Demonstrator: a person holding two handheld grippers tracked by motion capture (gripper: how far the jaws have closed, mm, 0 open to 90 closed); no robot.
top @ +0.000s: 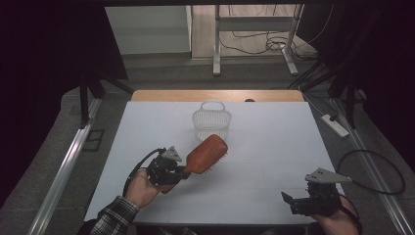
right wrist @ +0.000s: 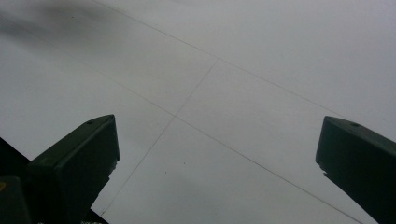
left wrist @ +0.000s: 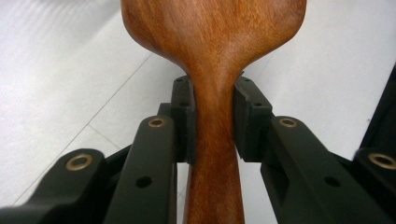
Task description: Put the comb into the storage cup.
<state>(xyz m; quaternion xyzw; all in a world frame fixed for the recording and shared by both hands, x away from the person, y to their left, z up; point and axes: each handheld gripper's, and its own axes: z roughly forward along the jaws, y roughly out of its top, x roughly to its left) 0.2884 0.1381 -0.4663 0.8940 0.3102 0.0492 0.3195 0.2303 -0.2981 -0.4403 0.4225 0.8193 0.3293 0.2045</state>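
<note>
The left gripper (top: 182,172), held in the person's left hand (top: 142,188) near the front left corner of the white table (top: 274,142), is clamped on the narrow wooden handle of a hairbrush (top: 206,154). In the left gripper view both black pads press flat against either side of the hairbrush (left wrist: 212,93) neck, just below where it widens into the head. From above, the brush head slants up and away toward the table's middle, wooden back uppermost and bristles facing down, clear of the surface. A small white wire basket (top: 211,122) stands upright just beyond the brush head, nearer the far edge. The right gripper (top: 293,201) sits by the front right corner; its jaws are spread wide over bare table (right wrist: 224,93), holding nothing.
</note>
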